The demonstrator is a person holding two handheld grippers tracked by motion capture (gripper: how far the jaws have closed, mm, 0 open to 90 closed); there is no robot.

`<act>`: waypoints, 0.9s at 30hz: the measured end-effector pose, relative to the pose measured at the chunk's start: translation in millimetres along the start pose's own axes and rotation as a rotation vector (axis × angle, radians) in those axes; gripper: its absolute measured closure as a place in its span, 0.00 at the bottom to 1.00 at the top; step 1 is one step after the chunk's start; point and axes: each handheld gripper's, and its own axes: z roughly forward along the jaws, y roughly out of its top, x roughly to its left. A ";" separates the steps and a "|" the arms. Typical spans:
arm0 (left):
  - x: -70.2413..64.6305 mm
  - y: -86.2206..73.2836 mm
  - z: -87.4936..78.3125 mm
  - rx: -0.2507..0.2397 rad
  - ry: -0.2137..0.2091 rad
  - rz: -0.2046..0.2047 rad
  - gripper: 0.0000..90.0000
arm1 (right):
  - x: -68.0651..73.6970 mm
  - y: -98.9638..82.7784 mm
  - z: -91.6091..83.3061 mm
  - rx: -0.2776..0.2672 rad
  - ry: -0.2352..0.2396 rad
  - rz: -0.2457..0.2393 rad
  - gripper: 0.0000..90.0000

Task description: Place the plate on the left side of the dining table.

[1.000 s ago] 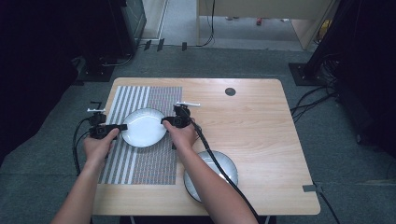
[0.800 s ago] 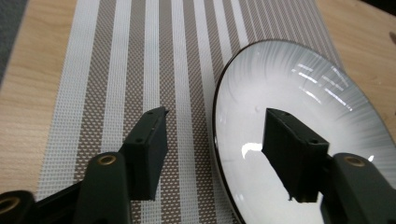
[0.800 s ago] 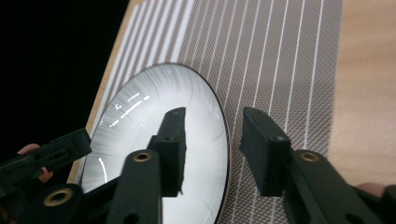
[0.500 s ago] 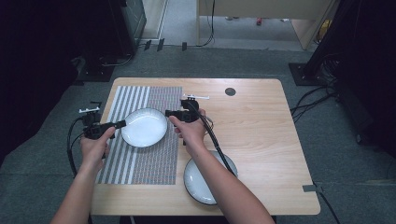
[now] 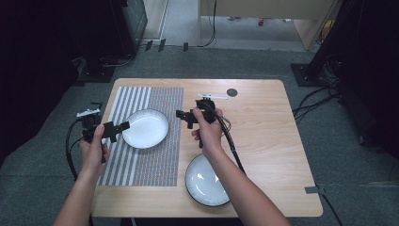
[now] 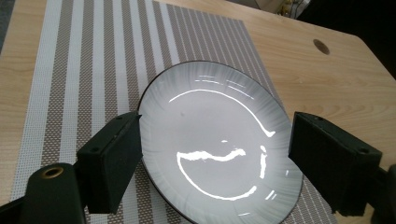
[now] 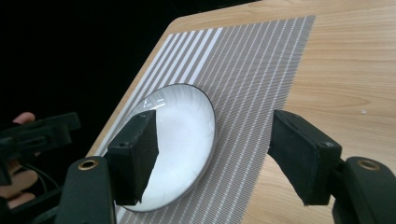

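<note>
White plate [image 5: 146, 128] w/ dark rim lies flat on the striped placemat [image 5: 141, 160], upper-middle of the mat; its right rim is near the mat's right edge, left rim over the pale stripes. Mat covers the left part of the table [image 5: 263, 127], its left & top edges close to the table's edges.

Left tongs [image 5: 123, 126] sit at the plate's left rim, just off it. Jaws have just been opening & now stand wide; in the left gripper view they [image 6: 212, 161] straddle the plate [image 6: 219, 144] from above, pads not pressing on it. Right tongs [image 5: 179, 114] are beside the plate's right rim w/ a small gap, also just been opening, jaws apart, nothing clamped; in the right gripper view the plate [image 7: 180, 144] is seen beyond the left jaw.

Open room: bare wood across the whole right half of the table, plus free mat below the plate. Second plate [image 5: 207, 179] sits on bare wood near the front edge, under the right forearm, well apart from the first.

Count: 2 plates, 1 placemat, 2 tongs, 1 dark round hole [image 5: 231, 92] near the back edge.
</note>
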 end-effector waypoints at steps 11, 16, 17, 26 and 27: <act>-22.5 -5.3 -21.9 -0.034 -0.035 0.087 0.18 | -6.9 -6.0 -40.5 -0.003 -0.045 -0.080 0.28; -30.4 -8.0 -32.2 -0.049 -0.053 0.116 0.16 | -13.0 -10.3 -58.3 -0.016 -0.066 -0.100 0.28; -32.0 -8.8 -33.8 -0.051 -0.053 0.123 0.16 | -14.1 -11.1 -62.1 -0.022 -0.074 -0.111 0.28; -41.4 -20.8 -43.1 -0.062 -0.044 0.156 0.16 | -23.4 -20.0 -92.5 -0.059 -0.081 -0.138 0.28; -42.4 -22.1 -43.7 -0.064 -0.046 0.156 0.16 | -24.2 -21.0 -95.6 -0.063 -0.084 -0.141 0.28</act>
